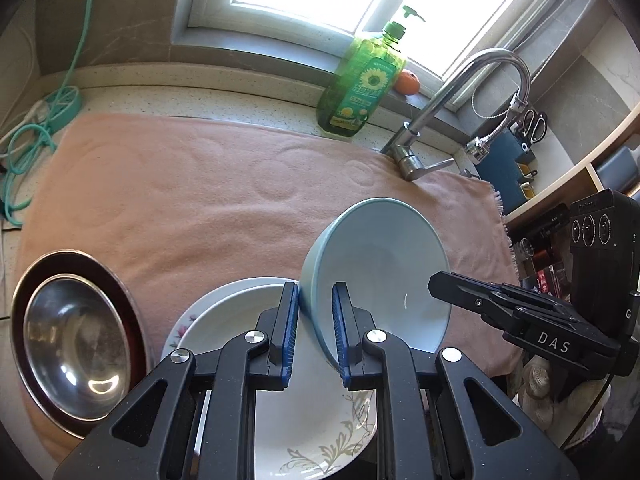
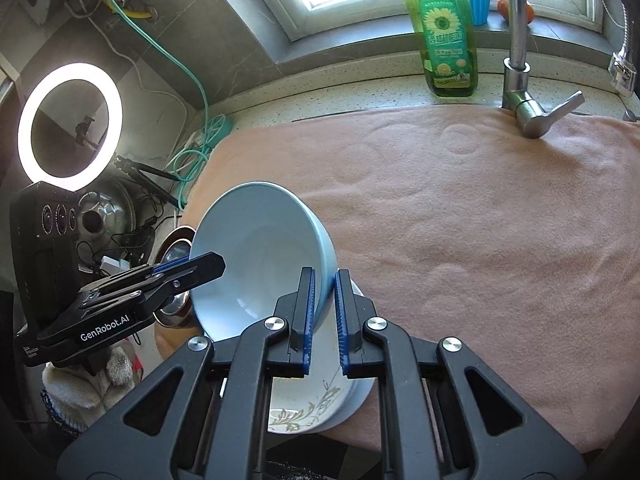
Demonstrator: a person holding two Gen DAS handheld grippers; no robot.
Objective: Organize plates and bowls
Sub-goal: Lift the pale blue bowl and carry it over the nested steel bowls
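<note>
A light blue bowl hangs tilted above a stack of white floral plates. My left gripper is shut on one side of the bowl's rim. On the opposite side of the rim my right gripper is shut too. Each gripper also shows in the other view, the right gripper at the bowl's right edge and the left gripper at its left edge. A steel bowl sits in a dark-rimmed dish to the left of the plates.
A pink towel covers the counter. A green dish soap bottle and a faucet stand at the back by the window. Green cables lie far left; a ring light glows.
</note>
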